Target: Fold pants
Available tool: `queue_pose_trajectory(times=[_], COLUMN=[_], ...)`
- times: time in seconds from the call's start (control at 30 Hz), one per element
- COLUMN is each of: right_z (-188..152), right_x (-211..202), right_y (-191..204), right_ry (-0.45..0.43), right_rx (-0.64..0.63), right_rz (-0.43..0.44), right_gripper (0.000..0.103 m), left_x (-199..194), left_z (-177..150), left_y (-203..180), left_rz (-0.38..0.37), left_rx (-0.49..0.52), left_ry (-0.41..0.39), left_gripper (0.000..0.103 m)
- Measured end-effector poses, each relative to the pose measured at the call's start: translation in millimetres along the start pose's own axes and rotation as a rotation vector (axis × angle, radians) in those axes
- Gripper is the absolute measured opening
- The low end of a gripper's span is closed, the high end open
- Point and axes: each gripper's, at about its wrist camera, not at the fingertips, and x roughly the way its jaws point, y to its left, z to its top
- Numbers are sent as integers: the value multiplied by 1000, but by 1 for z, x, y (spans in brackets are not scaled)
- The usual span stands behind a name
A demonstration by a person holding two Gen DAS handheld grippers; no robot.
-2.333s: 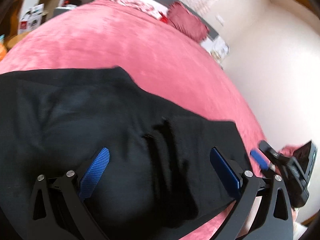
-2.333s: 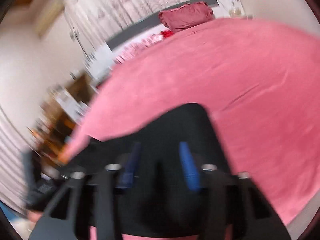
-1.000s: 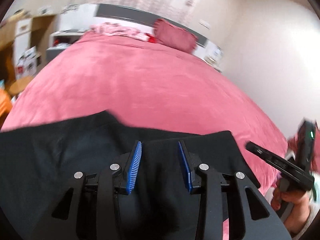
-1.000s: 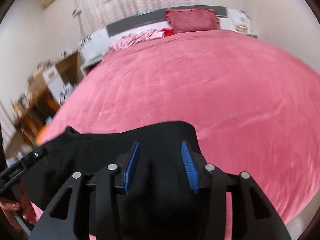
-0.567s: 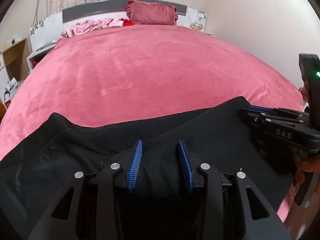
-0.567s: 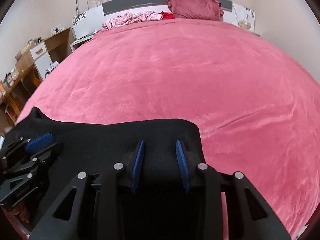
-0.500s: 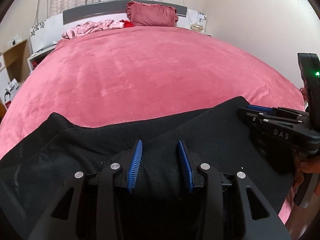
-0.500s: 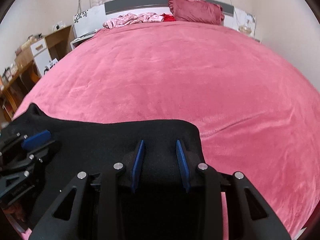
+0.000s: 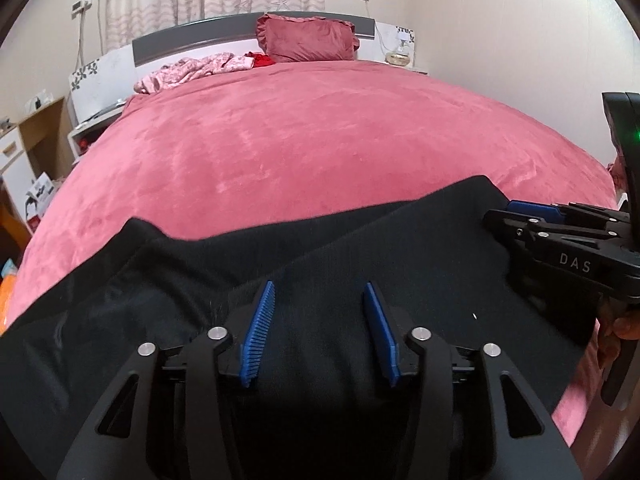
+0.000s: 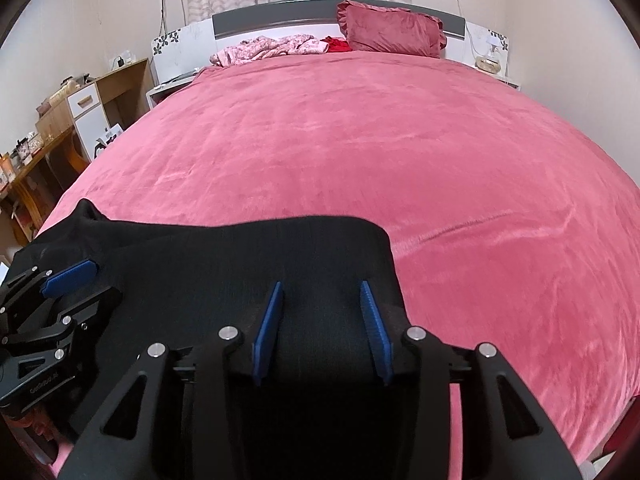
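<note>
Nearest us, our left claw and right claw have just been parting, black pants between the loosened pads, no longer pinched. The pants lie doubled along the pink bed's near edge. We should lift straight off, so the fold stays flat.

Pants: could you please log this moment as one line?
black pants folded on pink bedspread | left gripper, right gripper: jaws just opening, fabric between
</note>
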Motion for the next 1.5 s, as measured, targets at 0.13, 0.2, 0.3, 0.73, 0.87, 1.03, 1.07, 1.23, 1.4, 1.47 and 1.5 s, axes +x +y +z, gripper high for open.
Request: queue_pose_trajectory(times=[0.13, 0.2, 0.3, 0.73, 0.87, 1.03, 1.07, 1.23, 1.4, 1.47, 1.5], right_z=[-10, -15, -18, -42, -34, -27, -28, -33, -43, -43, -42], right_x=[-14, -20, -28, -40, -61, -90, -90, -72, -35, -24, -23], right_y=[-3, -4, -6, -45, -31, 17, 27, 63, 73, 74, 74], right_ry=[-8, -10, -13, 168, 62, -124, -125, -66, 86, 122, 117], right_rx=[28, 23, 48, 333, 268, 26, -11, -139, -181, -169, -167], right_rz=[9, 11, 25, 41, 9, 60, 92, 182, 181, 184, 187], right_gripper=[50, 51, 51, 62, 59, 63, 65, 87, 101, 101, 101], left_x=[-9, -13, -19, -35, -51, -81, -86, -99, -107, -118, -124], left_z=[-7, -10, -14, -38, -40, -45, -47, -61, -58, -55, -54], left_y=[0, -1, -3, 32, 43, 90, 100, 134, 145, 150, 152], left_rz=[-2, -5, 4, -78, -96, -61, -55, -2, 40, 83, 107], left_rx=[-11, -15, -12, -238, -300, -521, -567, -738, -761, -733, -717], left_ry=[-3, -4, 1, 172, 157, 74, 58, 34, 28, -11, -32], left_gripper=[51, 55, 59, 86, 86, 87, 87, 92, 95, 97, 97])
